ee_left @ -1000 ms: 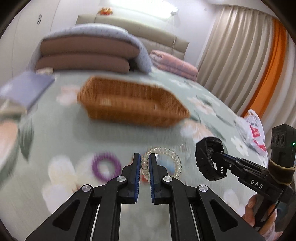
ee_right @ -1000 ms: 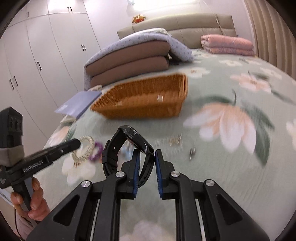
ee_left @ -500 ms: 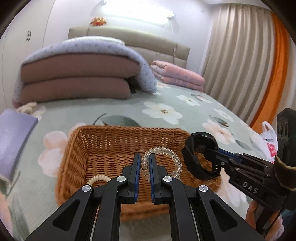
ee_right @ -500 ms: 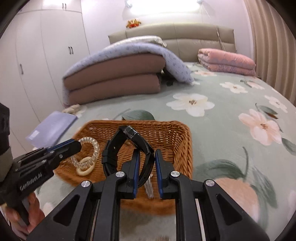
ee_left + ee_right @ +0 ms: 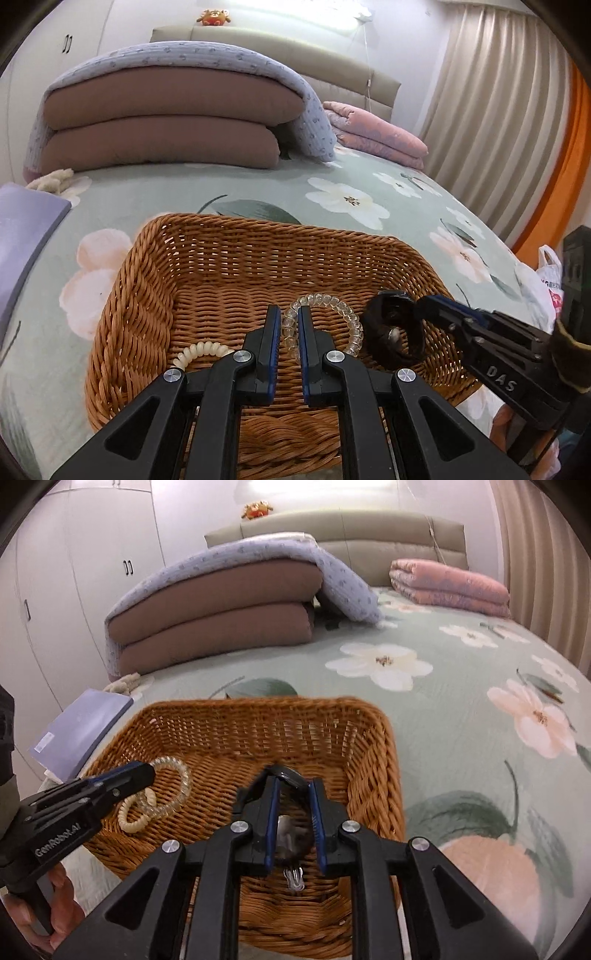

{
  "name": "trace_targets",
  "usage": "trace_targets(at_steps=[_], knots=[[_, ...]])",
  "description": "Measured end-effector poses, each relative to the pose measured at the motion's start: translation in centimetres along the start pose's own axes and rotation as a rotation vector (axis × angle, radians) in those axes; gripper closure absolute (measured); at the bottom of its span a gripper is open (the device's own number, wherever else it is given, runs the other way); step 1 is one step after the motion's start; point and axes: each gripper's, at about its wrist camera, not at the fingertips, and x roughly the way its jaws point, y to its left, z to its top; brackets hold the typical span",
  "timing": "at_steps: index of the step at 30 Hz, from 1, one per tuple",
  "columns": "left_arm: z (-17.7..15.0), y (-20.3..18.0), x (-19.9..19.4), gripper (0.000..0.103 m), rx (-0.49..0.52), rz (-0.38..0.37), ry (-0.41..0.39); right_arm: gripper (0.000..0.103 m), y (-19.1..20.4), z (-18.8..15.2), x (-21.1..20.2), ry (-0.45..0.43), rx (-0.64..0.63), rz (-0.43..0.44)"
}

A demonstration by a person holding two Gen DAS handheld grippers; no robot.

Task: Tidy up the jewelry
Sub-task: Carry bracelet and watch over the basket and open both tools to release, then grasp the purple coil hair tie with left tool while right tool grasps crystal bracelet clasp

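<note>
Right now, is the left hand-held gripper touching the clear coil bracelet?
Touching. The left wrist view shows the left hand-held gripper shut on the clear coil bracelet, pinched between both pads above the wicker basket.

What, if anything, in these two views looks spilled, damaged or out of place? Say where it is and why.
Nothing stands out. The wicker basket sits upright and intact on the bed. The left gripper holds a clear coil bracelet and the right gripper a black watch over it; a cream coil bracelet lies inside.

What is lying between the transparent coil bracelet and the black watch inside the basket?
Nothing: in the left wrist view only bare wicker basket floor shows between the transparent coil bracelet and the black watch.
</note>
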Motion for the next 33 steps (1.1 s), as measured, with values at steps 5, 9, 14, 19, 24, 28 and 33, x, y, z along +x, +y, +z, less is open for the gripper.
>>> trace_targets(at_steps=[5,9,14,19,24,28,33], knots=[[0.0,0.3,-0.3,0.076,-0.018,-0.018,0.007,0.084,0.8,-0.3,-1.1,-0.031,-0.028,0.006],[-0.2,0.9,-1.6,0.071,-0.037,-0.008,-0.027,0.084,0.8,-0.6,-2.0,-0.057,-0.030,0.020],[-0.5,2.9,-5.2,0.071,-0.115,-0.032,-0.096,0.084,0.2,-1.4,-4.4,-0.097,-0.012,0.008],[-2.2,5.7,-9.9,0.070,-0.188,-0.031,-0.159,0.083,-0.8,-3.2,-7.0,-0.118,0.015,0.017],[-5.5,7.1,-14.0,0.052,-0.190,-0.113,-0.192,0.076,-1.7,-6.4,-9.7,-0.130,0.060,0.067],[-8.0,6.5,-16.3,0.035,-0.196,-0.100,-0.209,0.069,-1.7,-8.7,-12.4,-0.137,0.062,0.088],[-10.5,4.9,-17.2,0.035,-0.160,-0.063,-0.159,0.053,-1.8,-11.5,-15.8,-0.147,0.065,0.104]])
